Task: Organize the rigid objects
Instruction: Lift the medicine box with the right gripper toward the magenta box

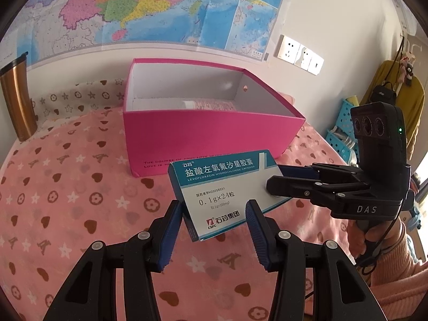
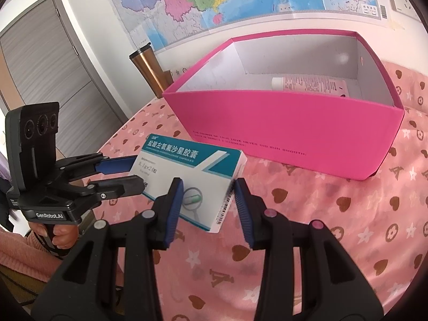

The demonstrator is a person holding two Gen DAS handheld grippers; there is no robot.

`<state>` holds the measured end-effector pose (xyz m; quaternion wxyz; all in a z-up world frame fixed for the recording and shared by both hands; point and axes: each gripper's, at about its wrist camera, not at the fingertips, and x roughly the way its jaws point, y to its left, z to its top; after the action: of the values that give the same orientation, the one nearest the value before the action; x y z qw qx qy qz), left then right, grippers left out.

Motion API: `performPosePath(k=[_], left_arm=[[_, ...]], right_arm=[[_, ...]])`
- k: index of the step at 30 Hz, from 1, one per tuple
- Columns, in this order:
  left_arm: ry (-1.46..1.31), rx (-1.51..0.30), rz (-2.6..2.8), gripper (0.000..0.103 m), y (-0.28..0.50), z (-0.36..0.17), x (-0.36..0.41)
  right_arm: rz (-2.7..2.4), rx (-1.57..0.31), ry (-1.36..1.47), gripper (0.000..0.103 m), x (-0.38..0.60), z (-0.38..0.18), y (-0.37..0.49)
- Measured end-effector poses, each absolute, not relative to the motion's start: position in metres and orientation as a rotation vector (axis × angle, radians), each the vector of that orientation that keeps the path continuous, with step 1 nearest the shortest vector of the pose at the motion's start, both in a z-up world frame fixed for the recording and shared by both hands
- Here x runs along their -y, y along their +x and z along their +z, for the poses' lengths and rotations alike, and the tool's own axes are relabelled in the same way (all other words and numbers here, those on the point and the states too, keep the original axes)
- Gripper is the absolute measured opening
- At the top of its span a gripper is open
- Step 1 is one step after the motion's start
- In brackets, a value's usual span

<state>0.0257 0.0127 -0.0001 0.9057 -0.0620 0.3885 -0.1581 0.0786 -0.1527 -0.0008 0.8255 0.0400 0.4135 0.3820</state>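
Observation:
A white and teal medicine box (image 1: 224, 195) is held in the air in front of an open pink box (image 1: 203, 136). My left gripper (image 1: 214, 214) has its fingers on both sides of the medicine box's near end. My right gripper (image 1: 270, 179) comes in from the right, its fingers across the box's far end. In the right wrist view the medicine box (image 2: 192, 176) sits between my right gripper's (image 2: 208, 195) fingers, and my left gripper (image 2: 136, 172) holds its other end. A pink tube (image 2: 310, 84) lies inside the pink box (image 2: 283, 125).
The table carries a pink cloth with hearts and stars (image 1: 67, 200). A copper tumbler (image 1: 17, 99) stands at the back left against the wall. A wall map (image 1: 160, 8) hangs behind. Blue baskets (image 1: 345, 131) stand at the right past the table edge.

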Motion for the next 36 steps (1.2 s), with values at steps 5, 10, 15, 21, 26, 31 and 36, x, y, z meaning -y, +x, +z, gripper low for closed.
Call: performPosePath(k=[5, 10, 15, 21, 26, 31, 36], left_arm=[[-0.129, -0.797, -0.322, 0.049, 0.027, 0.002, -0.014], [-0.127, -0.787, -0.321, 0.049, 0.029, 0.005, -0.014], [-0.120, -0.774, -0.321, 0.049, 0.030, 0.009, -0.013], [-0.110, -0.754, -0.321, 0.049, 0.033, 0.015, -0.012], [-0.101, -0.739, -0.324, 0.049, 0.035, 0.020, -0.010], [-0.093, -0.731, -0.326, 0.049, 0.037, 0.022, -0.008], [-0.089, -0.724, -0.329, 0.049, 0.038, 0.024, -0.007]], right_arm=[[0.816, -0.867, 0.081, 0.043, 0.152, 0.002, 0.079], [0.816, -0.859, 0.076, 0.043, 0.152, 0.004, 0.080], [0.814, -0.848, 0.076, 0.043, 0.153, 0.007, 0.080], [0.810, -0.834, 0.073, 0.043, 0.154, 0.013, 0.082], [0.803, -0.817, 0.069, 0.043, 0.155, 0.018, 0.085], [0.799, -0.805, 0.070, 0.044, 0.158, 0.021, 0.087], [0.796, -0.798, 0.073, 0.044, 0.159, 0.024, 0.089]])
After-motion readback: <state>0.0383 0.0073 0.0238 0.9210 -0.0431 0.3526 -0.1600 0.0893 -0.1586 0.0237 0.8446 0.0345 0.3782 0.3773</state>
